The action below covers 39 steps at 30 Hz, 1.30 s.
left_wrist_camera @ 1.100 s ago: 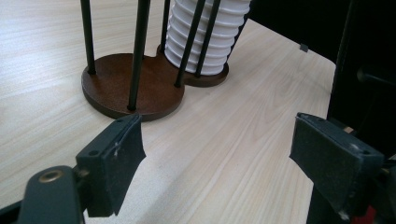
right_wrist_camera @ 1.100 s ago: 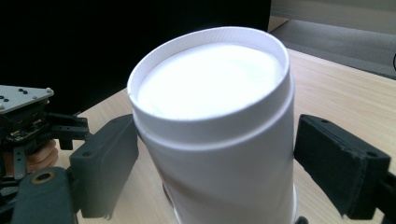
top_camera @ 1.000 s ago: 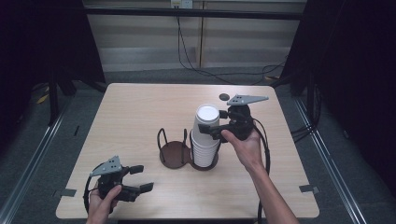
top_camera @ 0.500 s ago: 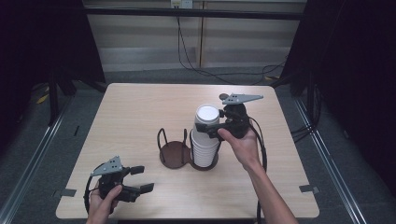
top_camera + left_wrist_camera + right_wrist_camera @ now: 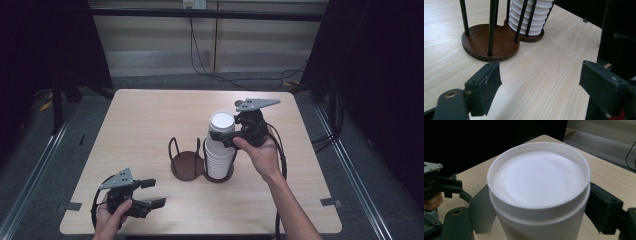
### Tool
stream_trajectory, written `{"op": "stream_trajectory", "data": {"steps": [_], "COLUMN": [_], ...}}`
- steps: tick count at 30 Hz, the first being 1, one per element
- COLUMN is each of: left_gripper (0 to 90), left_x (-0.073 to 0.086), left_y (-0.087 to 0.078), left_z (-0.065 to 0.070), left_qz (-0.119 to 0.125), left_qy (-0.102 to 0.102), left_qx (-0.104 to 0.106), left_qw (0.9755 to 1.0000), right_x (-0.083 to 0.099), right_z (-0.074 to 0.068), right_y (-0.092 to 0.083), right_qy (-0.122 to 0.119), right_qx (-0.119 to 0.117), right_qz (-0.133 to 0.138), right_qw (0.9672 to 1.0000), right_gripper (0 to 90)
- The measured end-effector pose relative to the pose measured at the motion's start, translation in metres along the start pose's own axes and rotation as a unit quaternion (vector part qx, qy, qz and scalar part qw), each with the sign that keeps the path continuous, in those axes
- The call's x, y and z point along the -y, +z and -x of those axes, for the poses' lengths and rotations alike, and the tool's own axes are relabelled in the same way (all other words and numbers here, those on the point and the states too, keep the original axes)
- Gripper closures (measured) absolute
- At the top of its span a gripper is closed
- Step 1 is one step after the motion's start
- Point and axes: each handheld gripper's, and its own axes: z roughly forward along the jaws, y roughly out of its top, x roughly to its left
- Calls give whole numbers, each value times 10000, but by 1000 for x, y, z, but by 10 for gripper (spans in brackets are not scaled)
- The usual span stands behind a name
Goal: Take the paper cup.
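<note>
Right gripper [image 5: 223,137] fingers around top cup [image 5: 222,123]

One table [image 5: 150,120] is seen, and one brown two-ring cup holder [image 5: 186,165] is set on it. One stack of white paper cups [image 5: 220,150] is counted in the holder's right ring; roughly eight or nine rims can be made out in the left gripper view, but an exact number of cups cannot be told. Two grippers are counted: a left gripper [image 5: 150,192] near the left, and a right gripper [image 5: 222,136] at the stack. Two hands are counted.
</note>
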Motion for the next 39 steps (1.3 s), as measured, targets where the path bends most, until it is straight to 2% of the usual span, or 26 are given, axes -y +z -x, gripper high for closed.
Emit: {"op": "stream_trajectory", "data": {"steps": [4,9,12,21,27,30,39], "left_gripper": [169,168,166,165,165,165,165], "left_x": [0,0,0,0,0,0,-1], "left_y": [0,0,-1,0,1,1,0], "left_z": [0,0,0,1,0,1,1], "left_qz": [-3,-46,-18,-95,-117,-128,-148], "left_qy": [-23,-29,-39,-11,0,13,32], "left_qx": [-1,-12,31,17,12,-28,-32], "left_qw": [10000,10000,10000,10000,9999,9999,9999], "right_x": [-2,-2,-4,-10,-14,-14,-21], "right_z": [-2,-1,-3,-4,-4,-6,-7], "right_y": [-2,-4,-6,-13,-17,-21,-27], "right_qy": [-74,-17,-47,-66,-76,-119,-101], "right_qx": [33,43,104,91,108,143,133], "right_qz": [30,136,187,243,355,514,648], "right_qw": [10000,9999,9998,9996,9993,9985,9978], "right_gripper": [216,218,222,224,224,225,226]}}
